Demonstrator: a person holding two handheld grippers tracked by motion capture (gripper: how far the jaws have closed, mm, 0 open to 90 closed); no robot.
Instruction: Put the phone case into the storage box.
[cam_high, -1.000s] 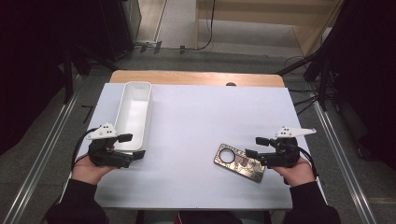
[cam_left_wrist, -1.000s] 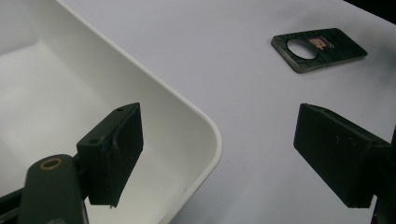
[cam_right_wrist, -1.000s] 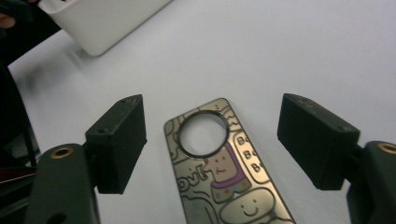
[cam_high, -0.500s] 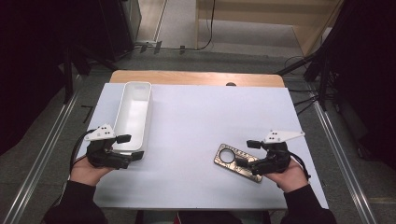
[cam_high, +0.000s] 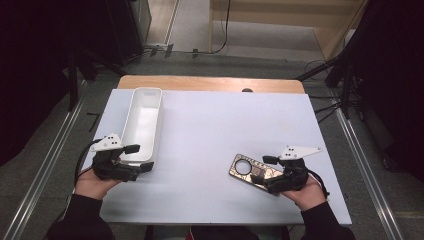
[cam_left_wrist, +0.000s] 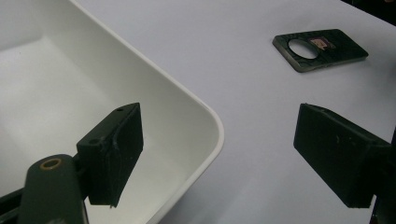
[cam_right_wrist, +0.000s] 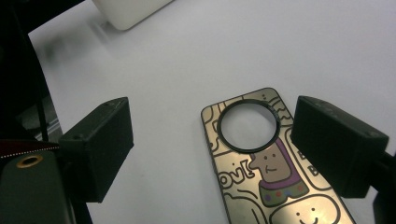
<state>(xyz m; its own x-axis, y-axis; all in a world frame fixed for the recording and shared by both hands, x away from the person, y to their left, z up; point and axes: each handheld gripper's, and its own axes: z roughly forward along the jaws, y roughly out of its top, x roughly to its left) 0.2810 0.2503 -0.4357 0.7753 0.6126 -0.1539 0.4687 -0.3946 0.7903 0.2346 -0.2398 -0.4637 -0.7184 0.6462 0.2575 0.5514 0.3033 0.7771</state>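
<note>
One cartoon figure on the phone case (cam_right_wrist: 261, 177) — plain from the right gripper view.

**What the frames are keeping back**

The right gripper (cam_right_wrist: 212, 149) is covering the phone case's (cam_right_wrist: 266, 163) right edge with one jaw, and the picture's bottom edge is cutting off its lower end. The white tray (cam_left_wrist: 140, 93) is running out of the left gripper view at the top and left. In the high view, the case's drawings are showing too small to read.
</note>
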